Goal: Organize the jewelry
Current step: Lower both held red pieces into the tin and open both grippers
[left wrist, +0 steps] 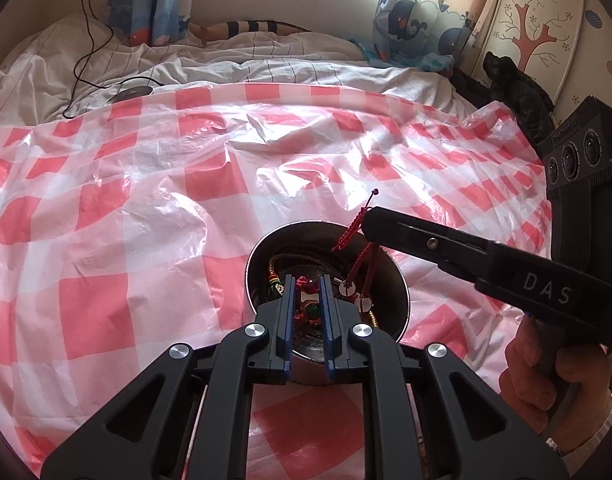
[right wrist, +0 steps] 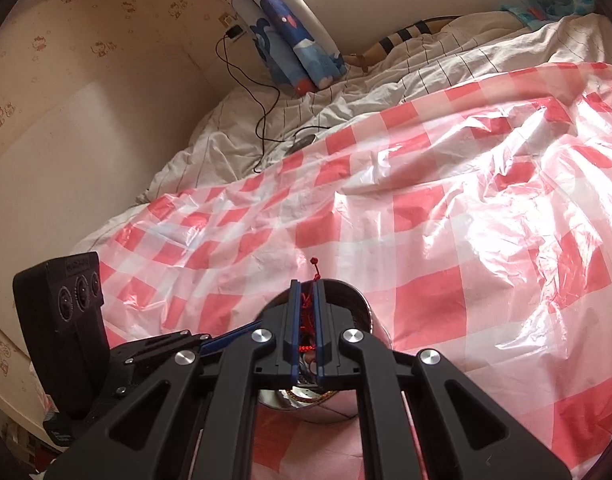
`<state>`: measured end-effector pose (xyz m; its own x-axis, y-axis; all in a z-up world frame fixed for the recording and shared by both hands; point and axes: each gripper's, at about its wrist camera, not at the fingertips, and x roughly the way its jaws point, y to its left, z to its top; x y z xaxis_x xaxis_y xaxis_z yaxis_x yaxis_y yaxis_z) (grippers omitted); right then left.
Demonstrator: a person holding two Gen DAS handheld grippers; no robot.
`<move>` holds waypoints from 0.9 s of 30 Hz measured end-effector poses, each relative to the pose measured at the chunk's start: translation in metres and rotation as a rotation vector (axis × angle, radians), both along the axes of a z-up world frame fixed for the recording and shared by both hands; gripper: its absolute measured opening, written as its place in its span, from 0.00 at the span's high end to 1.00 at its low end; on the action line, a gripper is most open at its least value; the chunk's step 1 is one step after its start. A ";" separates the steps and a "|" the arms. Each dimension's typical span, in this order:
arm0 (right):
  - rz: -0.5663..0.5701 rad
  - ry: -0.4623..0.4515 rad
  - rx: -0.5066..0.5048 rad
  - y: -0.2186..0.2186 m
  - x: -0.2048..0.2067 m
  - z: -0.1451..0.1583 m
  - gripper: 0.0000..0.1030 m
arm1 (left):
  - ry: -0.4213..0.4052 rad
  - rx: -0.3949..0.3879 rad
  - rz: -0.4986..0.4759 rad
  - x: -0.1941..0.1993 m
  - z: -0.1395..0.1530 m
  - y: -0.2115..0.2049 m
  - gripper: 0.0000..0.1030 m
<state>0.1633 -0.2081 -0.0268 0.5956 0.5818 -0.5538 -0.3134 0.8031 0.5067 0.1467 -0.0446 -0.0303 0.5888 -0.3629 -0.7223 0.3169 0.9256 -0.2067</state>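
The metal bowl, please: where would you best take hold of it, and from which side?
Grip the metal bowl by its thin upright rim at the far left arc, coming from above: one finger inside, one outside. That arc is bare, while jewelry and both sets of fingers crowd the near and right sides.

The letters "D A S" are printed in pale grey on the black side of the right gripper, as seen in the left wrist view. A small line of lettering is carried along the top edge of the black camera unit above its three lenses, but it is too blurred to be read.
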 end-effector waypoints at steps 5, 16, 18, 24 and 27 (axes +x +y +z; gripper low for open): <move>-0.001 0.009 -0.075 0.008 -0.001 -0.007 0.93 | -0.014 0.056 -0.007 -0.004 0.000 -0.009 0.81; -0.005 0.017 -0.072 0.010 0.002 -0.013 0.70 | -0.112 0.202 0.006 -0.015 0.012 -0.022 0.53; -0.008 0.017 -0.062 0.009 0.001 -0.012 0.68 | -0.123 0.214 0.011 -0.016 0.014 -0.023 0.52; -0.019 0.006 -0.045 0.007 -0.001 -0.007 0.64 | -0.153 0.248 0.022 -0.018 0.018 -0.023 0.49; -0.020 0.000 -0.041 0.005 -0.002 -0.004 0.62 | -0.166 0.263 0.023 -0.019 0.019 -0.025 0.47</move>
